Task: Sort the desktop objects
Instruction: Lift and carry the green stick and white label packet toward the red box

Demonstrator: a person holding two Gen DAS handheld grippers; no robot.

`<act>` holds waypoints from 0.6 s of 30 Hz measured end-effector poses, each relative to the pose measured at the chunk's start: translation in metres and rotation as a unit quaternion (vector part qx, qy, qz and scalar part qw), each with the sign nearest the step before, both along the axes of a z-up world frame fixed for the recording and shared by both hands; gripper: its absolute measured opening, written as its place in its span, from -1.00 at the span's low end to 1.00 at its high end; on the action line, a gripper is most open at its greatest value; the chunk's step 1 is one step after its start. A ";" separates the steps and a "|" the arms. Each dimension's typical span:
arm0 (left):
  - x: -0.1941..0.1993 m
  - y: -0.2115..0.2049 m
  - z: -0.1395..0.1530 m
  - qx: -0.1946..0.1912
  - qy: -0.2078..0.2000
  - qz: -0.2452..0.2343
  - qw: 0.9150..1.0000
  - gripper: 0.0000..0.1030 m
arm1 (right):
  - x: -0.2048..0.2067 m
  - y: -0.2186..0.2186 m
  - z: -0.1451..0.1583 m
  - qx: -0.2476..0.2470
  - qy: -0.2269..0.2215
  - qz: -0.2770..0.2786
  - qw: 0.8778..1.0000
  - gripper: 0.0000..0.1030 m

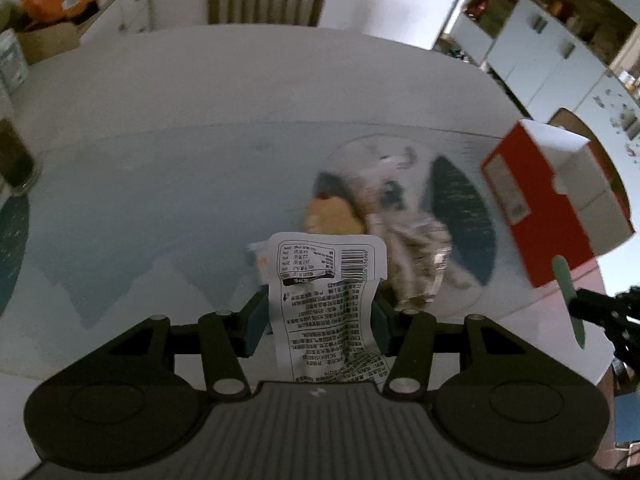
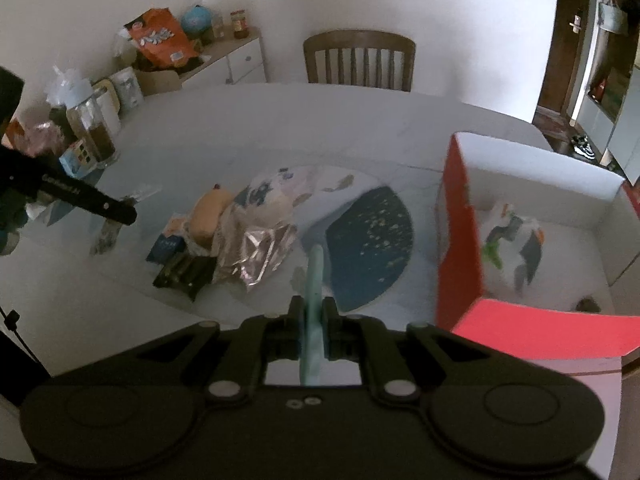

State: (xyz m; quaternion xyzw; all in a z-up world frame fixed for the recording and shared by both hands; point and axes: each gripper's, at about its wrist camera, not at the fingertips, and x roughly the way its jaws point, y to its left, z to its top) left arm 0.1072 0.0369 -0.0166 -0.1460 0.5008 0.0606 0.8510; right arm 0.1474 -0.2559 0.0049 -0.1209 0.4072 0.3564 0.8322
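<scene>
- My left tool [image 1: 318, 316] pinches a white printed packet [image 1: 326, 296] above the desk [image 1: 160, 184].
- My right tool [image 2: 312, 320] is pressed on a thin green stick [image 2: 314, 280].
- A heap of wrappers [image 2: 240, 236] lies just ahead on the round mat [image 2: 372, 248].
- The red box [image 2: 460, 232] stands open to the right, with a crumpled bag [image 2: 512, 240] inside.

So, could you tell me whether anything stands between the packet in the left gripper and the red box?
Nothing visible blocks it. The left gripper holds the white packet above the pile of wrappers; the red box stands open-topped to the right. Only the mint tool in the right gripper hangs near the box's front corner.
</scene>
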 end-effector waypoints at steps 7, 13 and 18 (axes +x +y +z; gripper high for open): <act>0.019 -0.045 0.024 0.003 -0.017 -0.039 0.999 0.01 | 0.025 -0.025 0.018 0.011 -0.005 -0.010 1.000 -0.85; 0.042 -0.083 0.036 0.002 -0.030 -0.065 0.997 0.01 | 0.048 -0.050 0.028 0.016 -0.006 -0.020 1.000 -0.85; 0.065 -0.120 0.043 -0.006 -0.042 -0.086 0.995 0.01 | 0.067 -0.074 0.032 0.026 -0.002 -0.027 0.999 -0.85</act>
